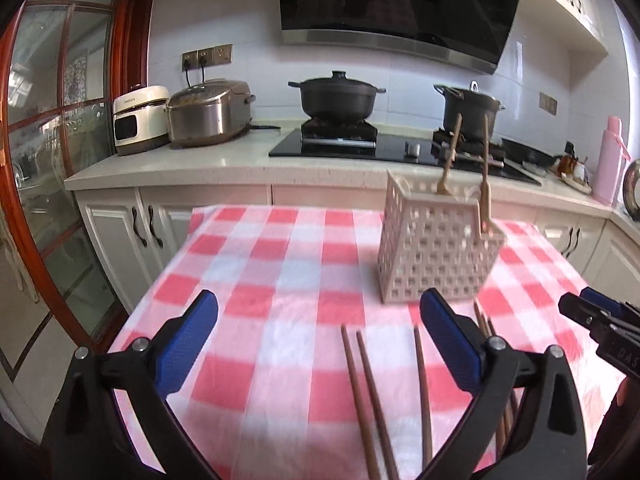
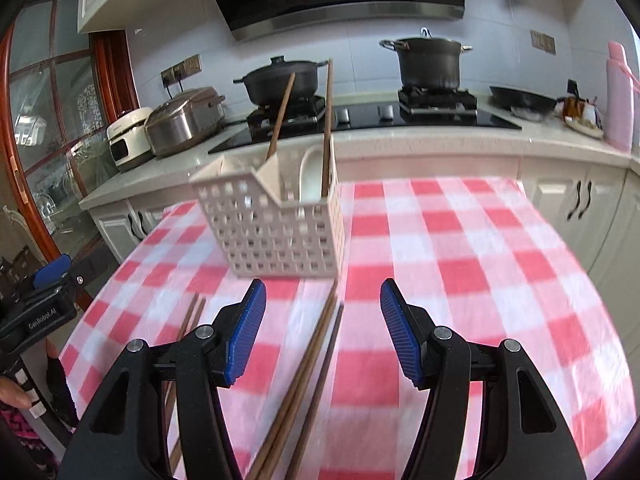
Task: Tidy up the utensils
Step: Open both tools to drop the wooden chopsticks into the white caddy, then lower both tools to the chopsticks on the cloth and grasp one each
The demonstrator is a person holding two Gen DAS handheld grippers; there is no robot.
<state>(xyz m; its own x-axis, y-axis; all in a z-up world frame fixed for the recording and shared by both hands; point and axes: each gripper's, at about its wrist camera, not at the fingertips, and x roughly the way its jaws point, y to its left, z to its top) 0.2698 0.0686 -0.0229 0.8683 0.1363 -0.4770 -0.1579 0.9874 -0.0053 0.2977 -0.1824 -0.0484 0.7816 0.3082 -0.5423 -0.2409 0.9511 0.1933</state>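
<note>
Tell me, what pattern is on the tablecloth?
The tablecloth has red, pink and white checks. It shows best in the right wrist view.

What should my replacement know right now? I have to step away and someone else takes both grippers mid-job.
Left gripper: open wide, empty, over loose chopsticks.
Right gripper: open, empty, fingers either side of another bunch.
White perforated plastic utensil basket stands on the red-and-white checked tablecloth.
Done: two brown wooden chopsticks and a white spoon stand in the basket.
Left: the brown wooden chopsticks lying on the cloth, in two groups in front of the basket, still need picking up and standing inside.
</note>
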